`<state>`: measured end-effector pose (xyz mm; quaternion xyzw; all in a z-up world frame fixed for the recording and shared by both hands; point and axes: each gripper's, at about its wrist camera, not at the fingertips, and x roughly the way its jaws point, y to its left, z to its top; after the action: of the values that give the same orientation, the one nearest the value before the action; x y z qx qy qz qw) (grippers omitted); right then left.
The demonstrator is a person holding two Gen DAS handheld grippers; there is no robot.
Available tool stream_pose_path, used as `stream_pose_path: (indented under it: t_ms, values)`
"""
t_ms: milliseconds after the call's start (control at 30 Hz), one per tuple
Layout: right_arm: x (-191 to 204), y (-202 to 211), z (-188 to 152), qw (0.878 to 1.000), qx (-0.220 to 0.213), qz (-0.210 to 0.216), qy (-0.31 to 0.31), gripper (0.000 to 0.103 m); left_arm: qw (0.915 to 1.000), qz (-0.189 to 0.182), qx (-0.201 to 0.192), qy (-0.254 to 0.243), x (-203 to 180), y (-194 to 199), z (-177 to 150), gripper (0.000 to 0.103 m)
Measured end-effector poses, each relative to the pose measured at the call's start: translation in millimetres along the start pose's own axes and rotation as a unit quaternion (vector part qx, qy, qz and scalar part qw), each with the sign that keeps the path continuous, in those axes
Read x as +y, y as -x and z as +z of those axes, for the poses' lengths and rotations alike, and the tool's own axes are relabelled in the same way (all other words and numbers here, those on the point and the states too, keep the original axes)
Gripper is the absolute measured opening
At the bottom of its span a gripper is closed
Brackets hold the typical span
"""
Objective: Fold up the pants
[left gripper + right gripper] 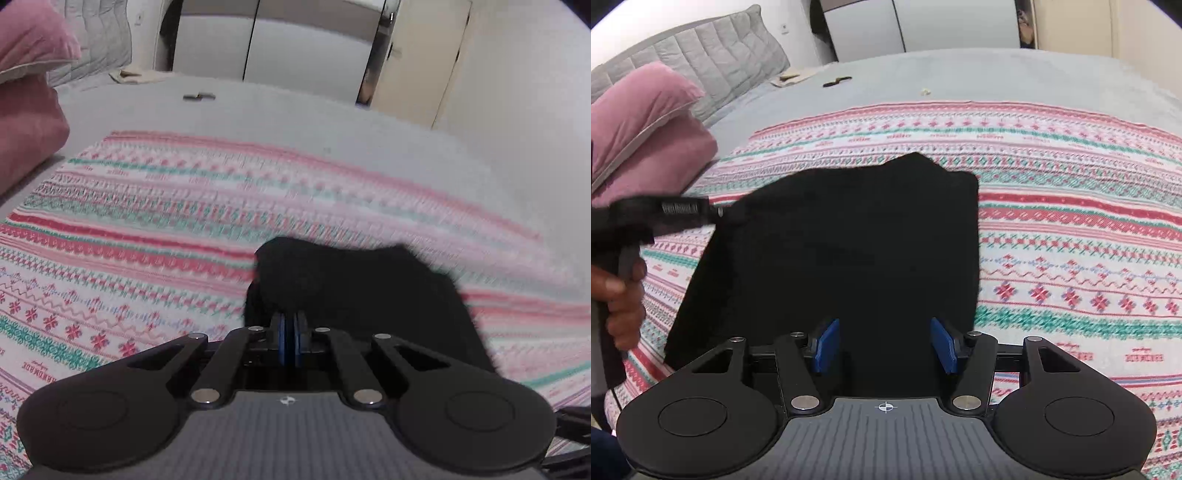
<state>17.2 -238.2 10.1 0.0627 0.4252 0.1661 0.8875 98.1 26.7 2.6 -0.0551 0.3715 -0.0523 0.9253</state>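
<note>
Right claw gapes above black pants; left claw pinches their edge over the patterned blanket.

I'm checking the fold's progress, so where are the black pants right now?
In the right wrist view the black pants lie on the patterned blanket, ahead of the open right hand-held gripper; the left hand-held gripper pinches their left corner.
</note>
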Motion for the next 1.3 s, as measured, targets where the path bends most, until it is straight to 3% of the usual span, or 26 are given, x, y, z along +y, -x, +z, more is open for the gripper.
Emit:
stream_pose_path:
  t_ms: [133,167,200,300,367,467,600,700,867,1067,1167,1300]
  values:
    - [8.3,-15.1,-10.2,0.999,0.034,0.000,0.010,0.053,0.9995,0.012,0.030,-0.006,1.3,-16.0,-15.6,0.038]
    - [10.2,-16.9,-12.6,0.999,0.035,-0.005,0.020,0.053,0.9995,0.010,0.030,-0.008,2.2,-13.2,-14.8,0.041]
    - [12.1,-17.5,-13.4,0.999,0.035,-0.008,0.029,0.053,0.9995,0.009,0.030,-0.005,4.7,-9.5,-12.9,0.051]
    - [9.2,-15.2,-9.5,0.999,0.040,-0.003,0.027,0.053,0.9996,0.002,0.021,0.022,16.2,3.2,-8.0,0.061]
    - [0.3,-7.9,-3.7,1.000,0.024,0.007,0.006,0.053,0.9986,-0.013,0.022,0.047,23.3,9.0,-6.7,0.066]
    - [-16.5,4.7,8.7,0.999,-0.011,0.012,-0.028,0.055,0.9953,-0.041,0.039,0.079,28.5,7.3,-10.5,0.083]
    - [-45.1,1.8,20.4,0.996,-0.019,0.000,-0.082,0.055,0.9882,-0.067,0.062,0.122,36.1,-0.8,-14.8,0.083]
    - [-65.1,-10.5,25.8,0.993,-0.010,0.004,-0.118,0.055,0.9826,-0.078,0.081,0.148,39.2,-10.6,-17.0,0.090]
    - [-88.6,-37.1,30.1,0.986,0.006,0.031,-0.165,0.055,0.9819,-0.090,0.086,0.143,34.7,-19.0,-19.8,0.093]
    - [-85.0,-52.9,25.1,0.979,-0.009,0.070,-0.190,0.057,0.9806,-0.100,0.084,0.146,35.5,-25.2,-20.1,0.093]
    - [-70.0,-55.8,23.3,0.987,-0.020,0.044,-0.155,0.048,0.9811,-0.107,0.082,0.139,33.0,-28.1,-20.4,0.080]
    - [-63.5,-56.4,23.7,0.990,-0.028,0.018,-0.141,0.028,0.9801,-0.114,0.075,0.144,28.1,-27.8,-23.1,0.062]
